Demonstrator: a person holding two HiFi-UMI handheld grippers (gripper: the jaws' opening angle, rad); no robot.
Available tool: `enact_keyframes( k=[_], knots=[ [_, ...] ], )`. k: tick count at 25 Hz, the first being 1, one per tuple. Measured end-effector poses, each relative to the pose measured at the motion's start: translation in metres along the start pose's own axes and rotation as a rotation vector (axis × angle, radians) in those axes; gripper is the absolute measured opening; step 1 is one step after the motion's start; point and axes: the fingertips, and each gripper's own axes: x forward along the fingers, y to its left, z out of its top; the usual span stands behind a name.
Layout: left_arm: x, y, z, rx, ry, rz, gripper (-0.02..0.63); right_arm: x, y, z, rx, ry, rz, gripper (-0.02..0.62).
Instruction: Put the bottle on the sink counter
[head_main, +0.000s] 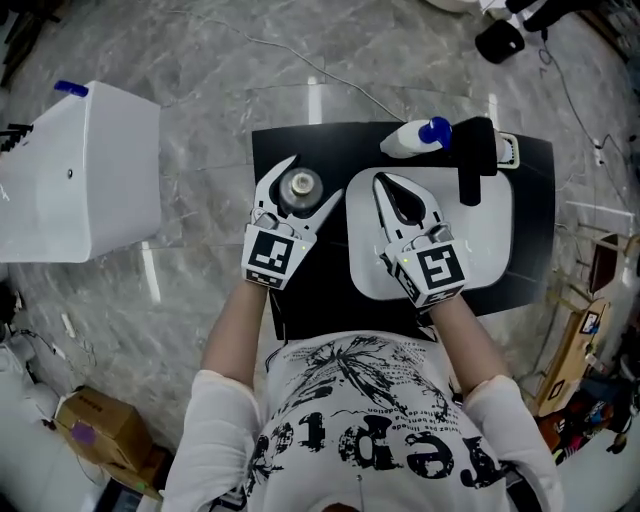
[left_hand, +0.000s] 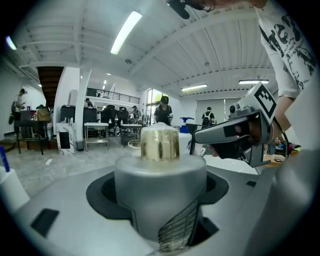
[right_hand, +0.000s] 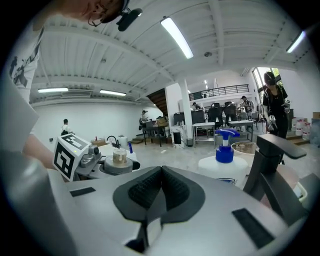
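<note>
A grey bottle (head_main: 300, 187) with a dull gold cap stands upright over the black sink counter (head_main: 310, 290), left of the white basin (head_main: 490, 230). My left gripper (head_main: 314, 180) is shut on it, one finger on each side. In the left gripper view the bottle (left_hand: 160, 175) fills the space between the jaws. I cannot tell whether its base touches the counter. My right gripper (head_main: 383, 182) hovers over the basin, shut on nothing; its ribbed pads (right_hand: 150, 187) meet in the right gripper view.
A white pump bottle (head_main: 412, 138) with a blue head stands at the counter's back edge, beside a black faucet (head_main: 475, 160). A white box (head_main: 90, 170) stands on the marble floor to the left. A cardboard box (head_main: 100, 425) sits lower left.
</note>
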Motion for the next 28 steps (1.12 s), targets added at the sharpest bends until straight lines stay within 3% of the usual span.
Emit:
enact_keyframes(
  k=[9, 18, 28],
  knots=[
    [0.055, 0.023, -0.035, 0.027, 0.086, -0.059, 0.348, 0.038, -0.024, -0.025, -0.012, 0.021, -0.02, 0.014],
    [0.075, 0.028, -0.061, 0.058, 0.193, -0.082, 0.348, 0.05, -0.03, -0.037, 0.006, 0.043, -0.026, 0.014],
    [0.077, 0.028, -0.065, 0.058, 0.194, -0.075, 0.348, 0.052, -0.031, -0.042, 0.006, 0.061, -0.022, 0.014]
  ],
)
